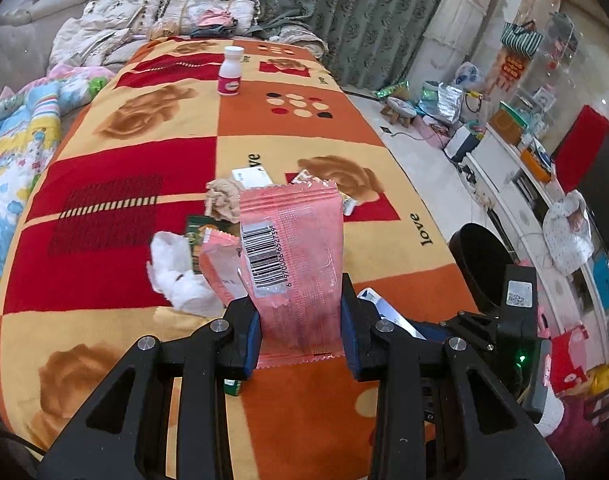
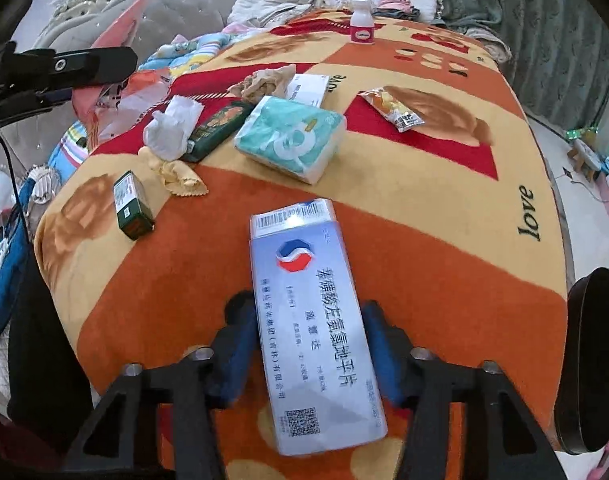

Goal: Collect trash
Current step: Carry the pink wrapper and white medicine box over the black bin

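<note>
Left wrist view is taking in a long bench (image 1: 144, 208) draped in a red, orange and yellow patchwork cloth, with bedding piled along its left side and far end. A round black bin (image 1: 480, 268) is sitting off the bench's right edge, near the camera. The left tool (image 1: 300, 320) is pinching a pink wrapper (image 1: 296, 248) between its blue pads, its jaws narrowed onto the foil, and the wrapper is standing upright with its barcode facing the camera. Behind it a crumpled white tissue (image 1: 176, 276) is lying to the left, touching a second pink wrapper (image 1: 220, 264), and a beige rag (image 1: 224, 200) is resting farther back. A small white bottle (image 1: 230, 72) with a pink label is standing upright at the far end.

From the right wrist view, the right tool (image 2: 310, 344) is gripping a pale blue medicine box (image 2: 308, 320) by its long sides, pads pressing on it, jaws partly closed. The box is lying lengthwise along the tool, above the orange near part of the cloth. Beyond it a teal tissue pack (image 2: 292, 140) is sitting mid-bench, with a dark green box (image 2: 216, 128) just to its left, and a yellow snack packet (image 2: 392, 108) lying to the right. A smaller green box (image 2: 132, 208) is resting near the left edge, beside a scrap of yellow cloth (image 2: 180, 176).
</note>
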The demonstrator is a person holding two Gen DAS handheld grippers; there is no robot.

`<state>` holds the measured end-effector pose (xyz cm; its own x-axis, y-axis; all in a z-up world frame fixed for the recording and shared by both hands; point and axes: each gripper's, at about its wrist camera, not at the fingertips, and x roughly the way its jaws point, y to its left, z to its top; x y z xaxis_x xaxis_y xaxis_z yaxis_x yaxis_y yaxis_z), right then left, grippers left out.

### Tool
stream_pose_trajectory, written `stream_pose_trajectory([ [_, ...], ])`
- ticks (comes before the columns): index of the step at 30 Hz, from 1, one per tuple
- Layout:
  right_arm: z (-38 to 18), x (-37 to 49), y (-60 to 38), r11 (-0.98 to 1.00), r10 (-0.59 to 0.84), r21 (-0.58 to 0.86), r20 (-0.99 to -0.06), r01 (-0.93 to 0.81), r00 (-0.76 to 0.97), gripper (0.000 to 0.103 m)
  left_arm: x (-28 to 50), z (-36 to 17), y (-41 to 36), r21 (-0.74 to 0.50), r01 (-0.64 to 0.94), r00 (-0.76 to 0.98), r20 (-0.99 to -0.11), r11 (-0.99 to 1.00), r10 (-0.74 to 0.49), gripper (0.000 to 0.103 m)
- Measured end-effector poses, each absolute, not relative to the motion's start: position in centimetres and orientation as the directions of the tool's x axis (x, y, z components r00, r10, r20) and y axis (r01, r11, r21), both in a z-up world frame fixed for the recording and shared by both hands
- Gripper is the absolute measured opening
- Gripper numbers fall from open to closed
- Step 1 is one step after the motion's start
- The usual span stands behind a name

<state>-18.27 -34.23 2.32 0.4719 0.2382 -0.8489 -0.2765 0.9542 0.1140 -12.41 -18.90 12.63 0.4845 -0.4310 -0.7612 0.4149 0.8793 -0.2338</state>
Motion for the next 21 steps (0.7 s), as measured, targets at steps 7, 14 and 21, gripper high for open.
stream_pose_trajectory([
  [7,3.8,-19.0,-37.9,0.969,0.224,0.132,-0.823,-0.207,0.522,0.048,-12.4,12.4,-23.1,-0.22,0.476,0.456,-0.766,0.851,-0.453,0.031],
  [14,5.6,-20.1,-44.2,0.986,0.162,0.153,-0.795,-0.066,0.585,0.048,-12.7,12.3,-29.2,-0.2,0.563,0.416,-0.769,0.802,-0.485,0.031],
  [21,6.8,-21.4,-49.5,0.985,0.091,0.161,-0.774,0.055,0.627,0.048,-13.5,12.1,-34.7,-0.193,0.633,0.372,-0.773,0.75,-0.513,0.031],
])
